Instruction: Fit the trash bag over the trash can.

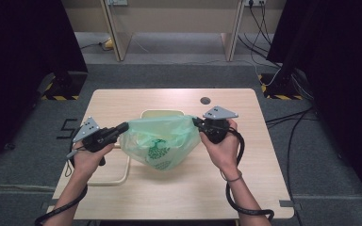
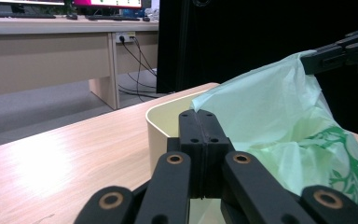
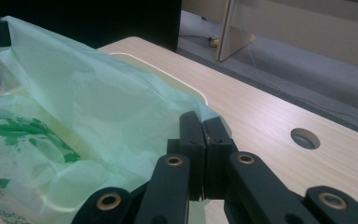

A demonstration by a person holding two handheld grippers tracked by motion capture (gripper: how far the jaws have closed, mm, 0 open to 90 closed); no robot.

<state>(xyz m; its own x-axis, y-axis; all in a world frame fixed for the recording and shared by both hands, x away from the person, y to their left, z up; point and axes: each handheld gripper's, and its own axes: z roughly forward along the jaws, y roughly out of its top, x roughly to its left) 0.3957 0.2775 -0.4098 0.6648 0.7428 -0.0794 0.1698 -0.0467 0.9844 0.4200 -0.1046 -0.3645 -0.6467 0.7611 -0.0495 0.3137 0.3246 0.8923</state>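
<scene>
Here both tools [image 1: 125,126] [image 1: 195,122] pinch green bag [image 1: 162,141] rim; bin [image 1: 162,113] mostly hidden, apparently cream.

Both forearms are showing bare, a thin band circling the right wrist. The left gripper [image 1: 124,126] and right gripper [image 1: 196,121] are showing black, each carrying a grey three-cornered plate, trailing a black cable, brass-coloured rivets glinting along the linkage arms.
</scene>
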